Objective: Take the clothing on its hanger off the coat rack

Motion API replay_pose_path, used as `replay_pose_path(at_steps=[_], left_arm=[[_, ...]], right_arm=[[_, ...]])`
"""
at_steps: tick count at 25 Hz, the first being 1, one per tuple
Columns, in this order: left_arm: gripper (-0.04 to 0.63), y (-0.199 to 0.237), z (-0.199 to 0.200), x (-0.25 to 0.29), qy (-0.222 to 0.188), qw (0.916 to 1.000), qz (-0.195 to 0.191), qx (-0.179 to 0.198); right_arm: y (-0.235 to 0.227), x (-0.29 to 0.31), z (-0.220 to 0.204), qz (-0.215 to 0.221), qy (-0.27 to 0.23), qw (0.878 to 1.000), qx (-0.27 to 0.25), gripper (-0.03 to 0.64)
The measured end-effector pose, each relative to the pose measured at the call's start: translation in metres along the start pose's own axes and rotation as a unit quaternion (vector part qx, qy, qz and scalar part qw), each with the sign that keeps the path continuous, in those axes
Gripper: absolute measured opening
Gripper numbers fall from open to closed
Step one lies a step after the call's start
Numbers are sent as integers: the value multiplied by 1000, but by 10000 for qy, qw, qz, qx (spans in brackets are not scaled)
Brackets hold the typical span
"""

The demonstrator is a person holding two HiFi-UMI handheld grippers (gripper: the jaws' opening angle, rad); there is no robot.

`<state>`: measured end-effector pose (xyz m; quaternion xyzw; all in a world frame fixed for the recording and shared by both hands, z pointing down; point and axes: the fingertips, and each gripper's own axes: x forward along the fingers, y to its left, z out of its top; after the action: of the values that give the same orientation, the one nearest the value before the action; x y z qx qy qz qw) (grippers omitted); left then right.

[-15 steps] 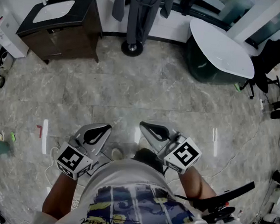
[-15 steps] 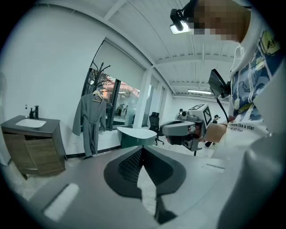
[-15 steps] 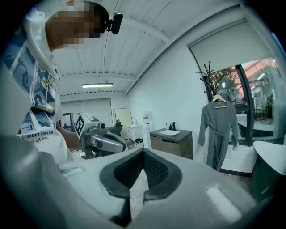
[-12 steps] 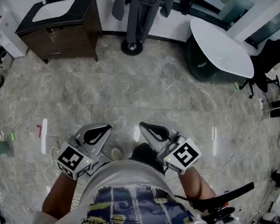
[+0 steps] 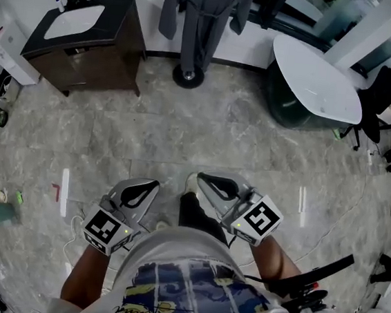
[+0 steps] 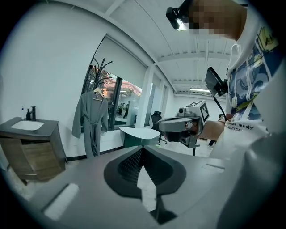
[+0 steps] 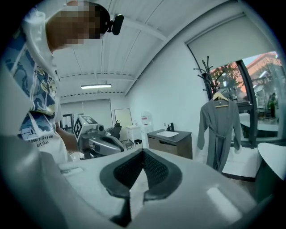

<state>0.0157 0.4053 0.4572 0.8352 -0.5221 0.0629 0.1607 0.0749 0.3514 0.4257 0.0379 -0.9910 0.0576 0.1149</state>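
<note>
Robe [image 5: 200, 14] hanging, well beyond right gripper [image 5: 199, 178]

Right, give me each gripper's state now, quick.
Left gripper: closed, holding nothing.
Right gripper: closed, holding nothing.

Printed small on the white shirt [image 6: 245, 127], partly cut off: "like a star" above "art than". Cursive line near its hem in the head view, illegible. Square black-and-white markers, no letters, on cubes of left gripper [image 5: 154, 182] and right gripper [image 5: 200, 177].
</note>
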Motion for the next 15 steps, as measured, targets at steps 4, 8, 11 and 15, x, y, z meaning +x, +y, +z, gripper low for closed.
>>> replay_pose_path(at_steps=[4, 8, 11, 15], left_arm=[[3, 40, 30, 46, -78, 9997, 183, 111], [3, 77, 81, 101, -242, 9990, 351, 148], [33, 106, 106, 144, -394, 9978, 479, 251], [85, 136, 141, 191, -454, 9974, 473, 296]], right_arm=[[-63, 22, 17, 188, 19, 9998, -90, 2], [-127, 32, 41, 378, 176, 9980, -480, 3], [-177, 32, 47, 396, 214, 9974, -561, 29], [-230, 40, 45, 398, 183, 9981, -438, 50]])
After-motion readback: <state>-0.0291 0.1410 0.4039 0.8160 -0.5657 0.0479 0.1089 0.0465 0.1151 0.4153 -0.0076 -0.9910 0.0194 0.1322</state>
